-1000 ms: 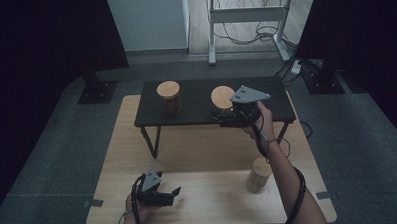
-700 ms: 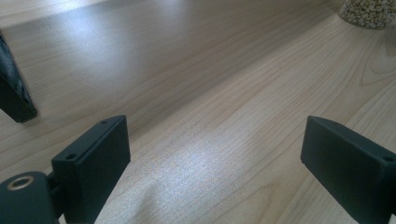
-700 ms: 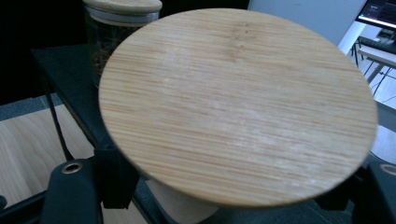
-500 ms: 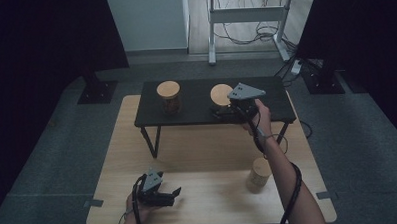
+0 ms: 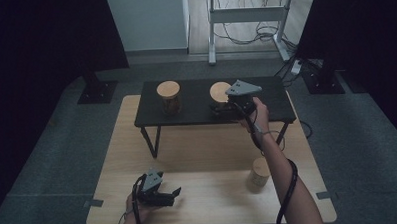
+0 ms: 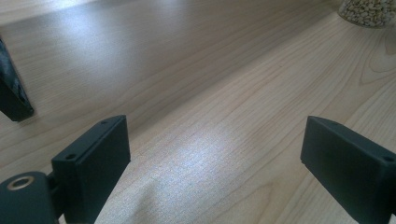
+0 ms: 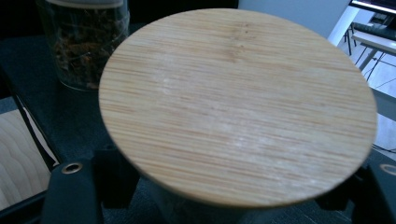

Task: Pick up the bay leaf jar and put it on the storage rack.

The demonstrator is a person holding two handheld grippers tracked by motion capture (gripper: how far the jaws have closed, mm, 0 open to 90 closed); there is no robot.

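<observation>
Dark curtains surround a wooden table (image 5: 202, 142) carrying three upright, bamboo-lidded jars. On the black table (image 5: 196, 112), the right hand-held gripper (image 5: 220, 109) clamps one jar (image 7: 233, 102); the left hand-held gripper (image 5: 173, 195) gapes wide.

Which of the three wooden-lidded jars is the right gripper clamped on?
The right-hand jar on the black table: the right gripper grips it below the lid. The other table jar and the one on the wooden board stand free.

The right gripper (image 5: 221, 109) reached far forward on an outstretched arm, jaws clamped; the left gripper (image 5: 175, 194) rested near the person, jaws spread wide.
</observation>
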